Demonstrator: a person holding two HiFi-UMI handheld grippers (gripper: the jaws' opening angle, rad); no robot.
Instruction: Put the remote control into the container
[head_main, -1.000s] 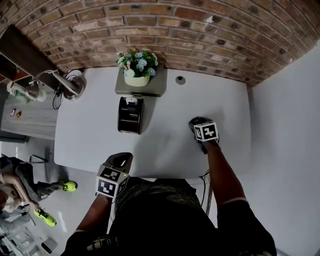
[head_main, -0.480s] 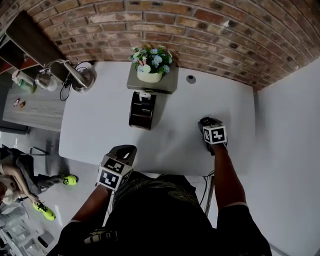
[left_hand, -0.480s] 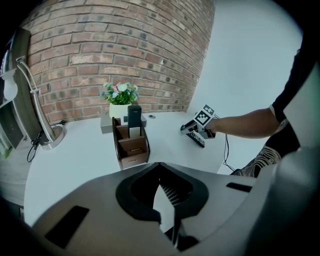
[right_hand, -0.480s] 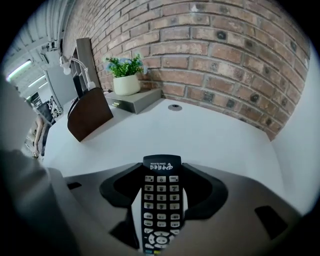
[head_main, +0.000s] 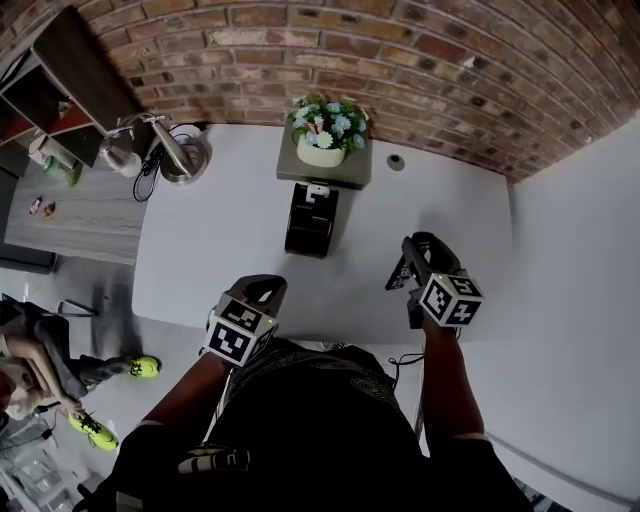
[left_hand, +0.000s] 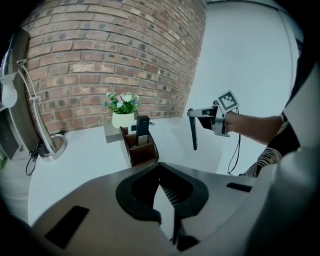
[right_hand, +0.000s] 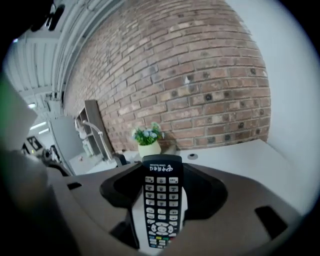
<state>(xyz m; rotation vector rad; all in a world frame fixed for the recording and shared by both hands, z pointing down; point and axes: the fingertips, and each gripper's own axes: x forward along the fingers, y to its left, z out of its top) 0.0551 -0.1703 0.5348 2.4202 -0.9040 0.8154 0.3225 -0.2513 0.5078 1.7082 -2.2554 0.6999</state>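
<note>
Lifted since before, right gripper (right_hand: 161, 174) clamps the remote control (right_hand: 161, 205), apparently hanging vertically; left gripper (left_hand: 165, 189) slightly apart.

We cannot read the remote control's (right_hand: 161, 200) lowest buttons (blurred, near the picture's bottom edge), nor name the container's (head_main: 308, 245) contents, too small.

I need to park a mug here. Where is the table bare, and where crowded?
Bare: the table between the lamp base and the container, and right of the container up to the white wall. Crowded: back centre, flower pot behind the container.
</note>
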